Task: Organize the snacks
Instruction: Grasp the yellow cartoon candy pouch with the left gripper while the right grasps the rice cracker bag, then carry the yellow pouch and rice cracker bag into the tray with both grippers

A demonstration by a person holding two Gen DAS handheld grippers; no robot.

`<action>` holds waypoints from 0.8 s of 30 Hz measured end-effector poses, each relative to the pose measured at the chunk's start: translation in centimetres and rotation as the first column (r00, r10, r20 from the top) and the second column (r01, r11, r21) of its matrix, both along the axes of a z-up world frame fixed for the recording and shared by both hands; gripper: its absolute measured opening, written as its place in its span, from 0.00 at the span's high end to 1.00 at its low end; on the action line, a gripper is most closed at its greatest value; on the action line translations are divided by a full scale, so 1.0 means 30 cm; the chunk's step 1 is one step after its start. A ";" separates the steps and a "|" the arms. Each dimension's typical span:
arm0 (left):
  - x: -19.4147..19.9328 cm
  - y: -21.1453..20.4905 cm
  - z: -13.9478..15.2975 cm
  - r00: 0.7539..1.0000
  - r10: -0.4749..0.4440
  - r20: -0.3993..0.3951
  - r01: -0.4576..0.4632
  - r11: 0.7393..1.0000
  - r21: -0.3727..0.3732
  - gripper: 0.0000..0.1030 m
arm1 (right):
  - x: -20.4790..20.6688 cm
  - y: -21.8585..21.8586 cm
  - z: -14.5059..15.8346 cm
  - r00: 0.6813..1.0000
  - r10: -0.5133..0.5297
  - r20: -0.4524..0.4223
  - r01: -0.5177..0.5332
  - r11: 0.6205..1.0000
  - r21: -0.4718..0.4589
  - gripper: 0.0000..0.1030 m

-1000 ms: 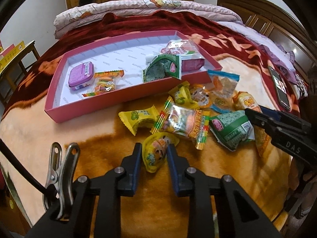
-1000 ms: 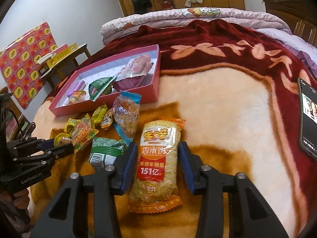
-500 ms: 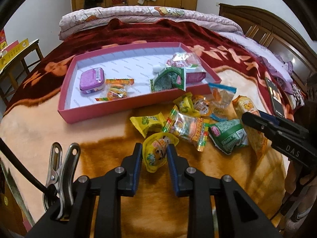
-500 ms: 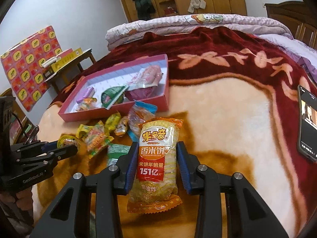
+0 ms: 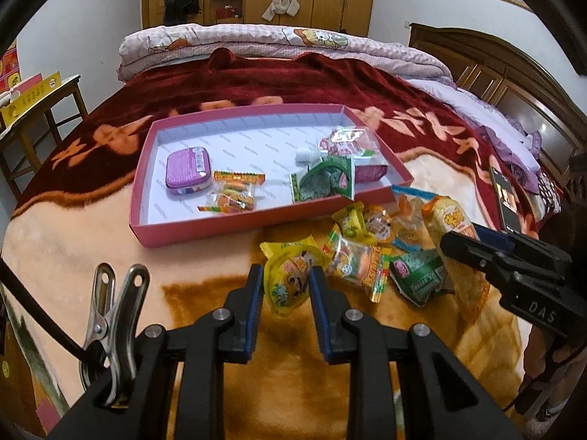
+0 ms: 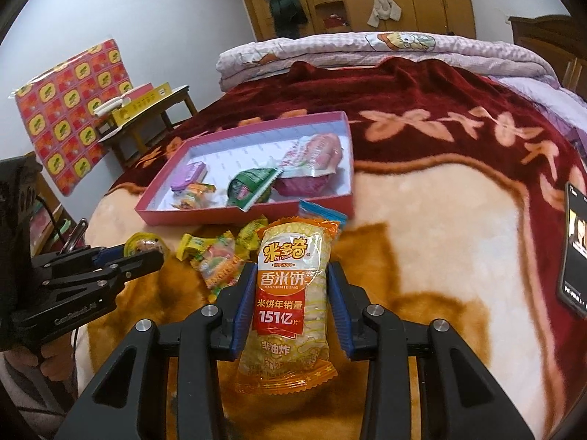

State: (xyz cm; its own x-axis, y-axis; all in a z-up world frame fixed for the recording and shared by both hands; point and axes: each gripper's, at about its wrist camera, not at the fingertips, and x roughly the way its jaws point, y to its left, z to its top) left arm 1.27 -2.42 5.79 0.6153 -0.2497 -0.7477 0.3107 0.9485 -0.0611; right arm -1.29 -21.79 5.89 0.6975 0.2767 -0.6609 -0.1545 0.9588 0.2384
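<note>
Two views, left wrist first. Left gripper (image 5: 285, 288) pinched narrow on a yellow jelly cup (image 5: 288, 283), blue pads pressed to both its sides, cup off the blanket (image 5: 110, 242). Beyond and to the right, a loose heap of snacks (image 5: 370, 256); farther still, the pink box (image 5: 205, 229) with a purple tin (image 5: 188, 170), a gummy packet (image 5: 234, 198) and a green packet (image 5: 324, 181) inside. At right, the right gripper (image 5: 455, 245) clamped on the rice cracker pack (image 5: 453, 242).

Against a second ago: cup higher, heap and box lower and smaller in the picture, grip unchanged.

Right wrist next. Right gripper (image 6: 291, 304) part spread, pads tight on the flanks of the rice cracker pack (image 6: 291, 304), label upward, pack clear of the blanket (image 6: 422, 249). Left gripper (image 6: 143, 258) at far left with the jelly cup (image 6: 143, 245) at its tip. Pink box (image 6: 253, 216) beyond, phone (image 6: 574, 245) at right edge.

Since then: pack raised, green packet beneath now hidden, hold the same.
</note>
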 end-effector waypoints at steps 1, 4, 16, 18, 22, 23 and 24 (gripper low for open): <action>0.002 0.002 0.004 1.000 0.000 0.002 0.000 1.000 -0.001 0.75 | 0.005 0.007 0.008 1.000 0.004 0.003 -0.004 1.000 -0.005 0.62; 0.016 0.006 0.017 1.000 0.002 0.012 -0.002 1.000 -0.004 0.75 | 0.022 0.019 0.028 1.000 0.010 0.008 -0.010 1.000 -0.008 0.62; 0.111 0.024 0.069 0.999 0.021 0.039 -0.020 1.000 -0.016 0.75 | 0.122 0.063 0.096 0.999 0.033 0.018 -0.033 0.999 0.004 0.62; 0.131 0.028 0.075 0.999 0.027 0.040 -0.026 0.999 -0.020 0.75 | 0.137 0.071 0.106 0.999 0.034 0.023 -0.035 0.999 0.004 0.62; 0.166 0.034 0.087 0.998 0.035 0.045 -0.034 0.999 -0.024 0.75 | 0.173 0.087 0.123 0.999 0.040 0.029 -0.040 0.999 0.002 0.62; 0.178 0.034 0.090 0.998 0.037 0.047 -0.036 0.999 -0.023 0.75 | 0.181 0.092 0.125 0.999 0.042 0.030 -0.043 0.999 0.003 0.62; 0.184 0.034 0.090 0.998 0.037 0.048 -0.036 0.999 -0.022 0.75 | 0.192 0.097 0.127 0.999 0.045 0.029 -0.045 0.999 0.002 0.62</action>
State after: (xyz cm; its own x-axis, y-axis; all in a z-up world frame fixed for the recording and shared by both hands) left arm 6.78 -1.40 8.50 0.6595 -0.2416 -0.7118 0.2785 0.9581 -0.0671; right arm 4.48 -18.89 9.71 0.7033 0.3103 -0.6395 -0.2047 0.9500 0.2359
